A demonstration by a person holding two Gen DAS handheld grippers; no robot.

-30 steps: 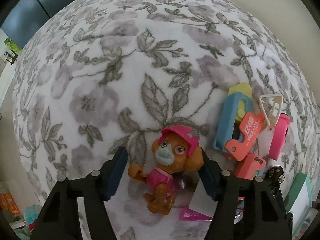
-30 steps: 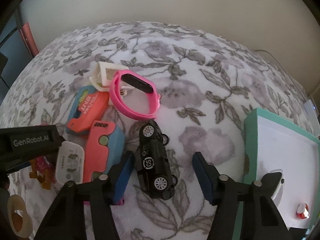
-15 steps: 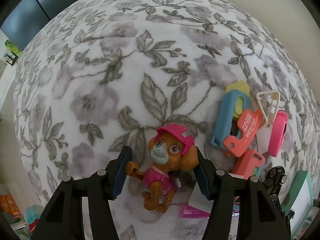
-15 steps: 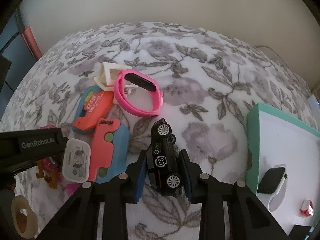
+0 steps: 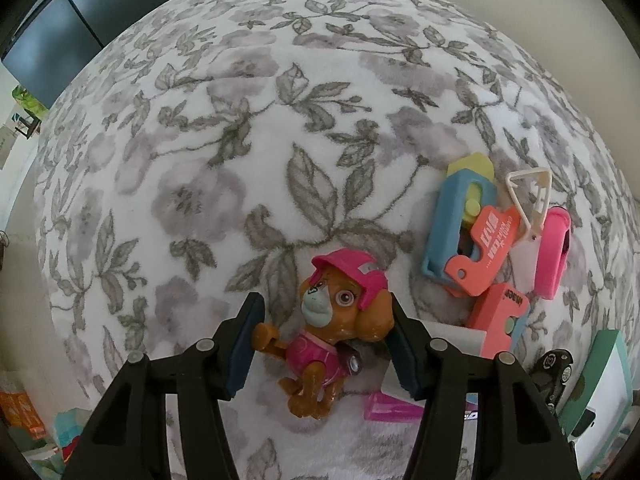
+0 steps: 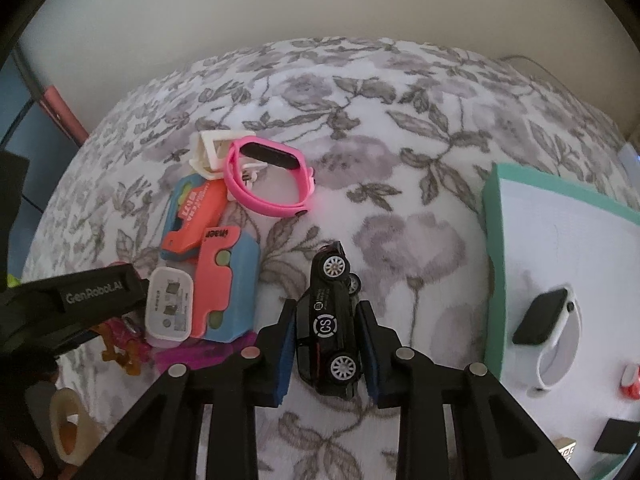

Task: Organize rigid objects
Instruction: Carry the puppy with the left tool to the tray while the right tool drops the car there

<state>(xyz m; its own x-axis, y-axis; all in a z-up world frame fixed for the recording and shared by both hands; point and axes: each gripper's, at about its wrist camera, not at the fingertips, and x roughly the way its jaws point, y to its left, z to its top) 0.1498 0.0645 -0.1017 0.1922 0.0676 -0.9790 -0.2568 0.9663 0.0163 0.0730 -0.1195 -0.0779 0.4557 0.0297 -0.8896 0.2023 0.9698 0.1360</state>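
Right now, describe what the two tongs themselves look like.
Both tongs, left and right, are matte black angular plastic frames with silver round rivets and flat blue pads on the fingers. The left body carries white "GenRobot.AI" lettering.

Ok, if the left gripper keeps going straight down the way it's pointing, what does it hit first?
Most likely the dog figure: it lies between the left gripper fingers, which straddle its head and body. The right finger looks against its head; the left is close to its paw. Beneath it is only the floral blanket. Depth is hard to judge.
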